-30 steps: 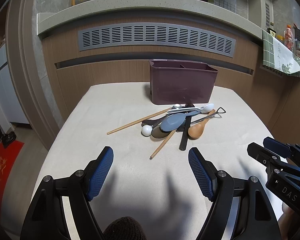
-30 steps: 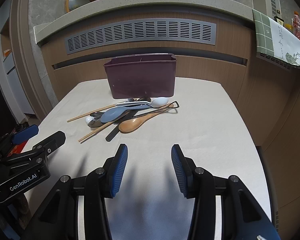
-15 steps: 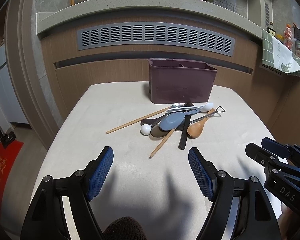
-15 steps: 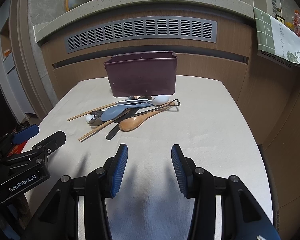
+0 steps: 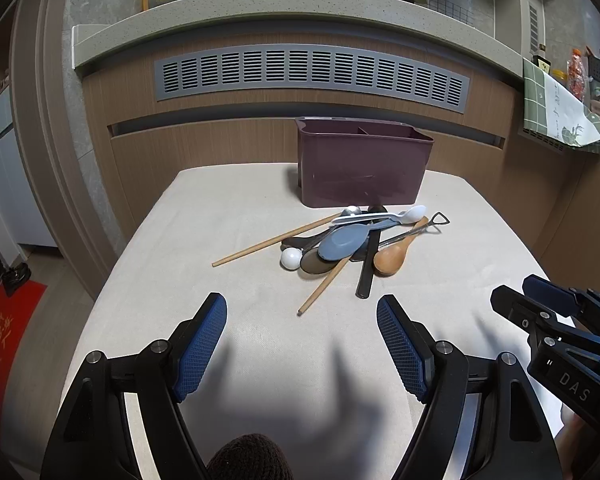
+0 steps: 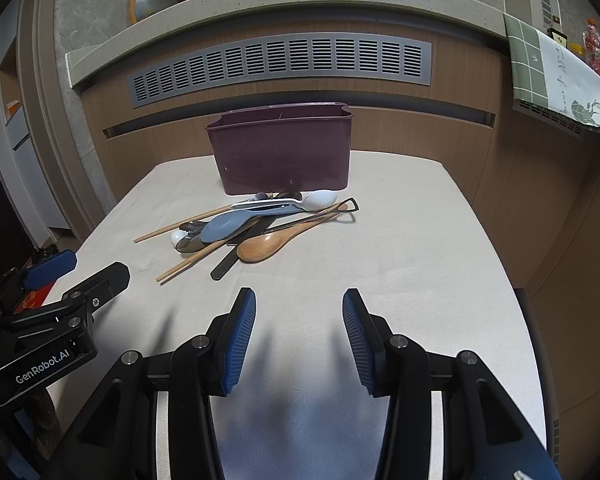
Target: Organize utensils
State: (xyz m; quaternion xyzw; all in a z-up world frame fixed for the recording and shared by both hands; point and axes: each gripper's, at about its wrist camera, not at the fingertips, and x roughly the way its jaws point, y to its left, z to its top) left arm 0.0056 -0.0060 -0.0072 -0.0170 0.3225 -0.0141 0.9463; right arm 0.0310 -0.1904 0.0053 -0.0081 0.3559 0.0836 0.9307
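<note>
Left wrist: our left gripper (image 5: 302,316) is spread wide, holding nothing; the utensil pile (image 5: 340,240) lies ahead of it, the maroon caddy (image 5: 362,164) just beyond. Right wrist: our right gripper (image 6: 299,312) also gapes unloaded, wooden spoon (image 6: 276,242) ahead-left, left gripper (image 6: 84,272) far left.

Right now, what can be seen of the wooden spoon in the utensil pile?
The wooden spoon looks like smooth light-brown wood, with an oval bowl facing up and a slim straight handle. It lies flat on the table at the pile's right edge, bowl toward the cameras, handle running back toward the purple caddy. A thin metal utensil lies alongside its handle. Neither gripper touches it.
</note>
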